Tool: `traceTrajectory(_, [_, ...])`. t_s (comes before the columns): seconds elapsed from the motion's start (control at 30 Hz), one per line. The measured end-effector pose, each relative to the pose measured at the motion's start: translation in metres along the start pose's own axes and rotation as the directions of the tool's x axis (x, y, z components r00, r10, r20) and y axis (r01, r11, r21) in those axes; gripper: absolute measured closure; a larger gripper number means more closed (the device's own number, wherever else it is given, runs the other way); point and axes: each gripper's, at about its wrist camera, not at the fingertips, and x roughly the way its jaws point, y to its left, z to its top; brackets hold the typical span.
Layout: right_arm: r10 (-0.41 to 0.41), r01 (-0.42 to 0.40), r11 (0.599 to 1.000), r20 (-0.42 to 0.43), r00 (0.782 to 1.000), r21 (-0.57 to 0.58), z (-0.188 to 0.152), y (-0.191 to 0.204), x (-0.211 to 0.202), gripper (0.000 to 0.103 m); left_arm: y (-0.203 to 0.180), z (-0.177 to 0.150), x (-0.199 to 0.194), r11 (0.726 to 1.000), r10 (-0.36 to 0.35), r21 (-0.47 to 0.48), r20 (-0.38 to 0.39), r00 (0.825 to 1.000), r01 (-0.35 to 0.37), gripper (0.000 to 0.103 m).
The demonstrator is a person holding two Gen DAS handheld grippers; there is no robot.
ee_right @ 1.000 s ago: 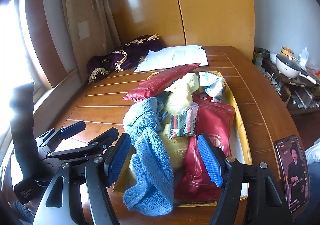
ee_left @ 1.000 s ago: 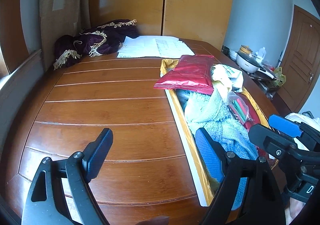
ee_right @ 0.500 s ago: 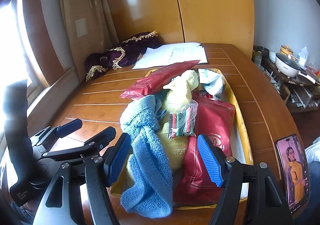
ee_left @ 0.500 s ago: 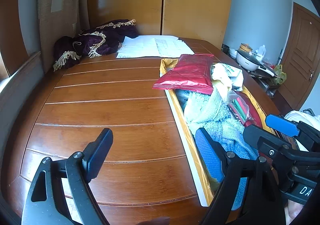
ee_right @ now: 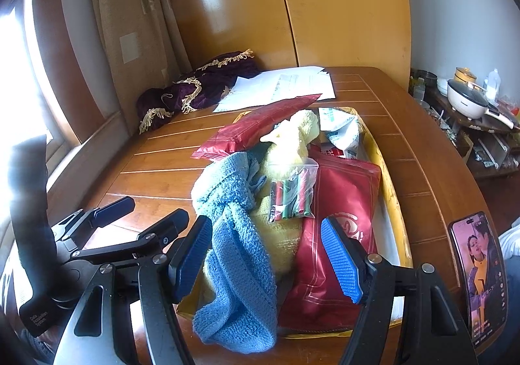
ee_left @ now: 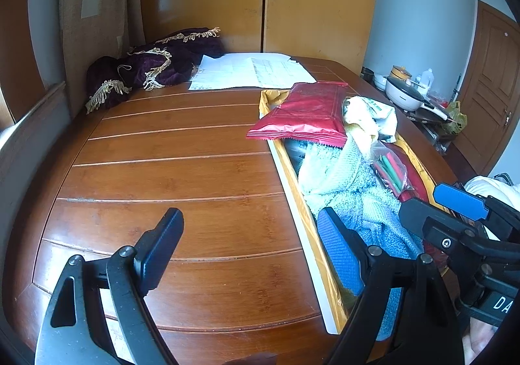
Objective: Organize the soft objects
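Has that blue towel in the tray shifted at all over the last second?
No. In the right wrist view the blue towel still drapes over the tray's near edge, beside the small bag of tubes; only the camera drifted slightly.

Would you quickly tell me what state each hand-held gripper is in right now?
Left hand-held gripper: open, holding nothing, over the wooden table.
Right hand-held gripper: open, holding nothing, over the blue towel.

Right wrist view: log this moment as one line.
left claw open, over wooden table | right claw open, above crumpled blue terry towel | towel in shallow yellow-lined tray | nothing grasped
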Motion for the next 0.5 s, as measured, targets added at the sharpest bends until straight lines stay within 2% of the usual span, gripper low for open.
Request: traceTrajectory(0.5, [0.008, -0.008, 1.0, -0.001, 1.0, -0.006, -0.0006, 0.0025, -0.0003, 0.031, 0.0007, -0.0021, 0.0005, 1.0, 0.004, 0.0, -0.006, 1.0, -0.004, 0.018])
